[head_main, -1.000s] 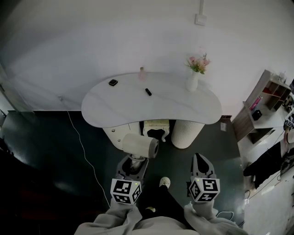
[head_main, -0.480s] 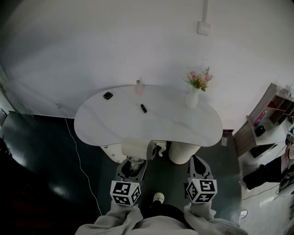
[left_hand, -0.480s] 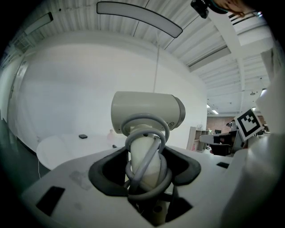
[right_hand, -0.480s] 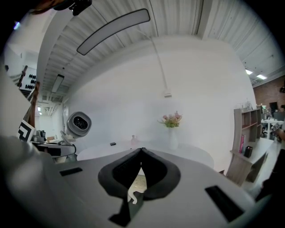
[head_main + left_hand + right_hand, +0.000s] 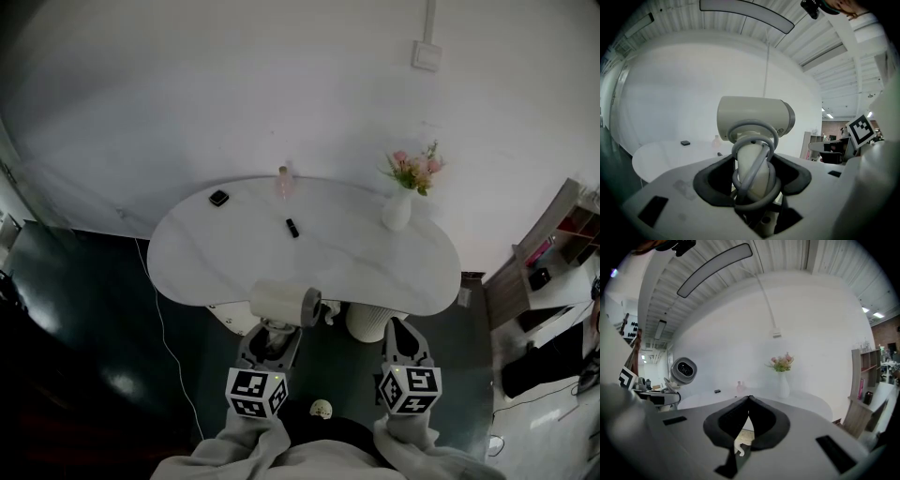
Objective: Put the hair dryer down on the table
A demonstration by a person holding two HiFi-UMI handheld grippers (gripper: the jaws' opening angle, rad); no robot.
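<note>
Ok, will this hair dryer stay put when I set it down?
The hair dryer has a round barrel on a narrow handle, so stood upright it would probably tip; laid on its side, the handle should stop it rolling. The cord looped around the handle may spring loose. The table looks smooth, so it might slide.

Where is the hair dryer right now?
In the head view the hair dryer sits lower centre-left, held by its handle in the fingers of the left gripper, at the near edge of the white table.
</note>
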